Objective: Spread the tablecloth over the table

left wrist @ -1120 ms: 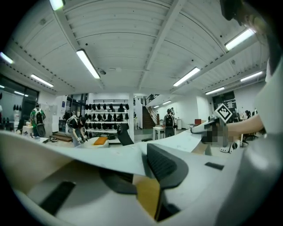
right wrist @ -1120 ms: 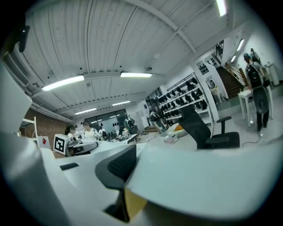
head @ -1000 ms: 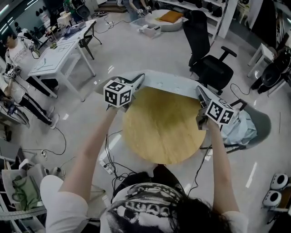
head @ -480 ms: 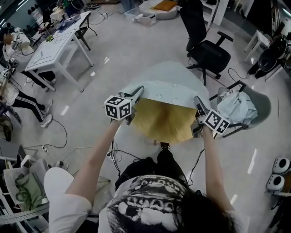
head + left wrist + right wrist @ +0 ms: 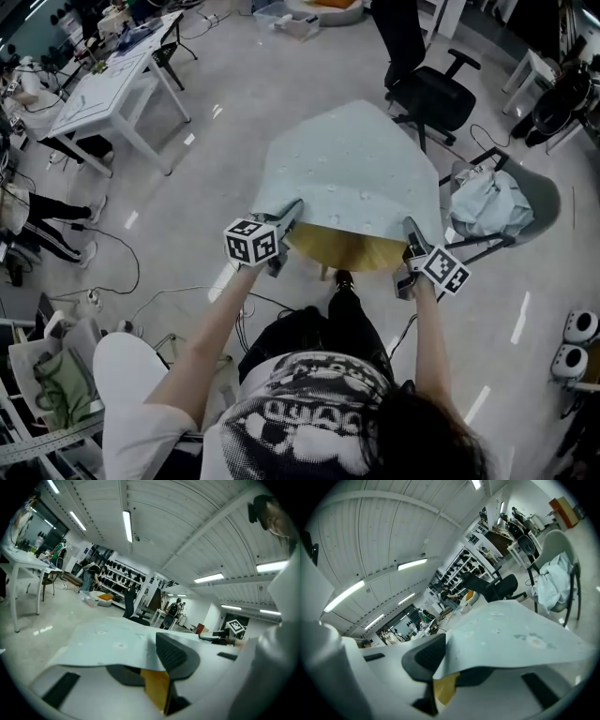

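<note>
My left gripper (image 5: pixel 289 217) fingers pinch the cloth (image 5: pixel 352 164); right gripper (image 5: pixel 411 232) fingers have just tightened on it. Most of the surface (image 5: pixel 342 251) is covered; its near strip is left.

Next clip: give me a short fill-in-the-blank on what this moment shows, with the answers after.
1. The left gripper is shut on the near edge of the ____.
2. A strip of the table shows bare along the side nearest the ____.
3. A bundle of pale cloth lies on the grey ____ to the table's right.
4. Beyond the table stands an office chair coloured ____.
Missing words: tablecloth; person; chair; black.
</note>
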